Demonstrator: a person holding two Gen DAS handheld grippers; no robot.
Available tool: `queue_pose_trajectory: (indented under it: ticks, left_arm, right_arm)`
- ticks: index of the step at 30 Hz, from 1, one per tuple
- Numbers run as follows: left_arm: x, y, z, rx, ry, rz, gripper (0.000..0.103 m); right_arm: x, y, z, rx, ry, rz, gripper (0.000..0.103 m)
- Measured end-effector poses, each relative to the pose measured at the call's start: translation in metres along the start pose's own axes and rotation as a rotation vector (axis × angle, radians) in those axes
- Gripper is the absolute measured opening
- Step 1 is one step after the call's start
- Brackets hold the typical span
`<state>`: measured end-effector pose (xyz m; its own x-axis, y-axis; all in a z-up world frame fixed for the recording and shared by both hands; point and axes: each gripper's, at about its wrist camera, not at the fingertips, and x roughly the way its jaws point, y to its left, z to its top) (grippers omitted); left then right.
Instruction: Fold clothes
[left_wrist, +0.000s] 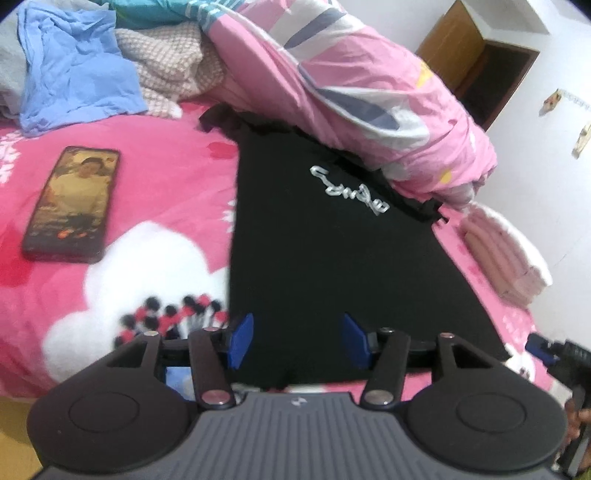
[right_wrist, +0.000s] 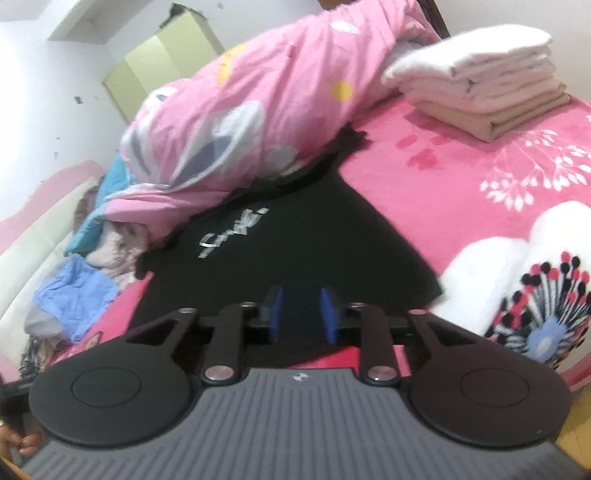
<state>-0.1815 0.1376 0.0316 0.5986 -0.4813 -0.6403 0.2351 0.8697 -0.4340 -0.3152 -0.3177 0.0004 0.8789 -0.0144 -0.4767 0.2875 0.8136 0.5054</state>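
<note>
A black T-shirt with silver lettering lies flat on the pink bedsheet, its far end tucked under a pink quilt. My left gripper hovers open over the shirt's near hem, blue pads wide apart with only black cloth showing between them. At the shirt's near right corner the right gripper peeks in from the frame edge. In the right wrist view the same T-shirt spreads ahead, and my right gripper stands open above its near edge, its pads a narrower gap apart.
A phone with a lit screen lies left of the shirt. Unfolded clothes, a blue garment and a checked cloth, are heaped at the far left. A folded stack of pale laundry sits right of the shirt.
</note>
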Motion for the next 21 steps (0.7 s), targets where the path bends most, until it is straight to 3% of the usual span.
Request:
queue_pose_trajectory:
  ticks: [8,13,19,21]
  left_arm:
    - [0.003,0.011,-0.016,0.034,0.052,0.025,0.057]
    - [0.006,0.015,-0.016,0.026,0.032,0.030,0.057]
    - [0.008,0.019,-0.013,0.015,0.001,0.014,0.057]
    - [0.015,0.019,-0.010,0.018,0.024,0.003,0.056]
  right_arm:
    - [0.038,-0.051,0.025,0.057,0.027,-0.047,0.036]
    - [0.058,-0.074,0.034,0.064,0.052,-0.070,0.040]
    - [0.064,-0.090,0.031,0.119,0.089,-0.030,0.040]
    - [0.064,-0.095,0.031,0.143,0.102,-0.003,0.040]
